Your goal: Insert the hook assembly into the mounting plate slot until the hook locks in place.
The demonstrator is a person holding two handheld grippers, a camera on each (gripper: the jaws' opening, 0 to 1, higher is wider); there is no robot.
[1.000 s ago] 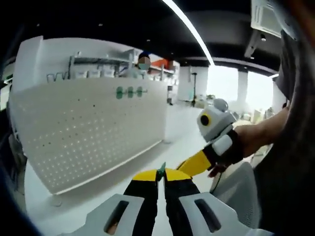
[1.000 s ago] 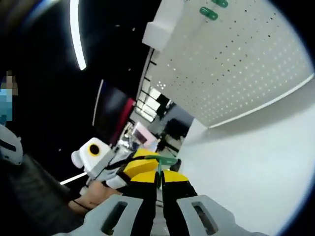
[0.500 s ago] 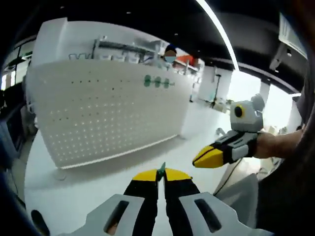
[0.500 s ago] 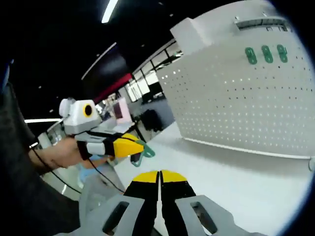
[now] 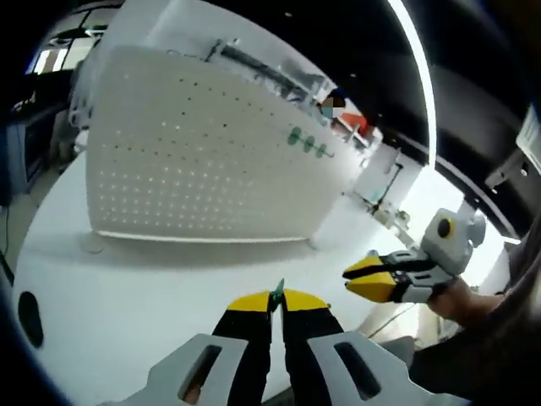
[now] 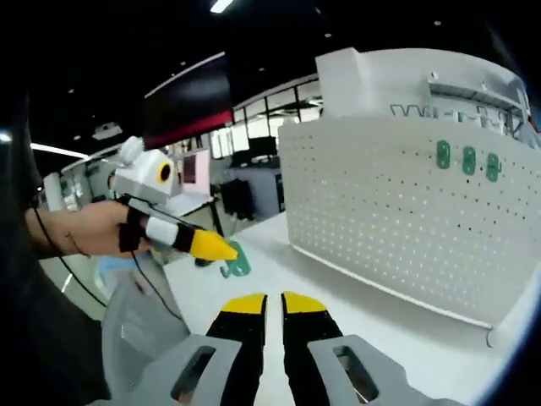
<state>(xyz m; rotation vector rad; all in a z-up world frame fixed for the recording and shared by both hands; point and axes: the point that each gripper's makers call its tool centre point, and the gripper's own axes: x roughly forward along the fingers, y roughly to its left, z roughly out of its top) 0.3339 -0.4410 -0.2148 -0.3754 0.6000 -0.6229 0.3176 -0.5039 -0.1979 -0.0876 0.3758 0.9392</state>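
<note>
On the tabletop: a white tabletop (image 5: 127,288) carries an upright white pegboard, the mounting plate (image 5: 194,169), with rows of small holes across its face.
Pegboard fittings: three green hooks (image 6: 465,159) sit in a row near the upper right of the mounting plate in the right gripper view; the left gripper view shows the same three (image 5: 307,141) high on the plate.
Left tongs: the left tongs (image 5: 277,298) are closed on a thin green piece, of which a sliver shows between the yellow tips. In the right gripper view the same left tongs (image 6: 226,250) come in from the left, held by a hand (image 6: 80,233), with the green hook assembly (image 6: 236,261) hanging from the tips.
Right tongs: the right tongs (image 6: 274,302) hold nothing, with a narrow dark gap between the tips. In the left gripper view they (image 5: 348,280) come in from the right, and I cannot tell from there how far apart the tips stand.
Where the hook is: in the air, over the tabletop, well apart from the mounting plate.
Handling, as a judgement: the hook looks like small moulded plastic, light and stiff, and smooth enough to twist in a pinch. Holding it by the flat body, with the insertion end left free toward the holes, seems best.
Progress: insertion not yet begun.
</note>
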